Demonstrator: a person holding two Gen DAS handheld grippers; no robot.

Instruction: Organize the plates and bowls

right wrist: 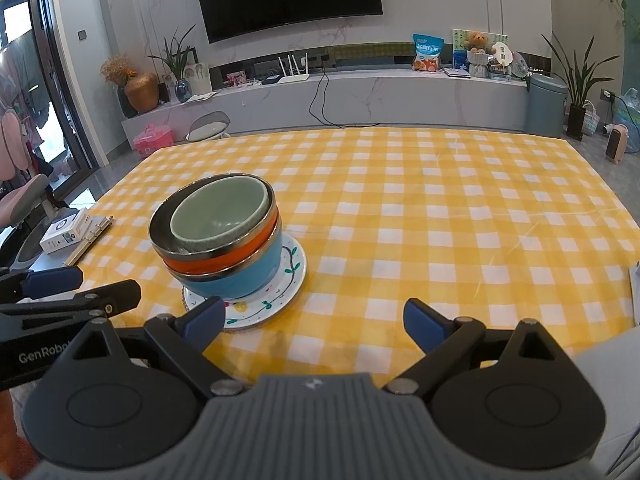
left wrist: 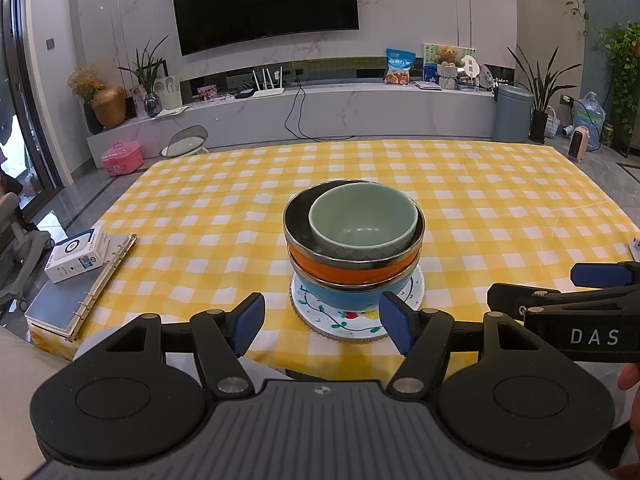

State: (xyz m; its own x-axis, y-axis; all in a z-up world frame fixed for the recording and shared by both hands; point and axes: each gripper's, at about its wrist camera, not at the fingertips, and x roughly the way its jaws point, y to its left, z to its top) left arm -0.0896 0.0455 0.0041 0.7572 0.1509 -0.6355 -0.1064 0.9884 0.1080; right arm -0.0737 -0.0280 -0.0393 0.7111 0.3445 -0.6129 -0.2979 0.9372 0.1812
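A stack stands near the table's front edge: a pale green bowl (left wrist: 362, 220) (right wrist: 220, 212) nested in an orange steel-rimmed bowl (left wrist: 352, 270) (right wrist: 224, 258), on a blue bowl (left wrist: 344, 296) (right wrist: 244, 276), on a white flower-painted plate (left wrist: 348, 320) (right wrist: 276, 288). My left gripper (left wrist: 322, 326) hangs open just in front of the stack, holding nothing. My right gripper (right wrist: 314, 322) is open and empty to the right of the stack, its left finger beside the plate's rim. Each gripper shows at the edge of the other's view.
A yellow checked cloth (left wrist: 480, 200) (right wrist: 440, 208) covers the table. At the left edge lie a ring binder (left wrist: 80, 296) (right wrist: 90, 238) and a white box (left wrist: 76, 256) (right wrist: 64, 232). Beyond the table are a TV wall, a low cabinet and plants.
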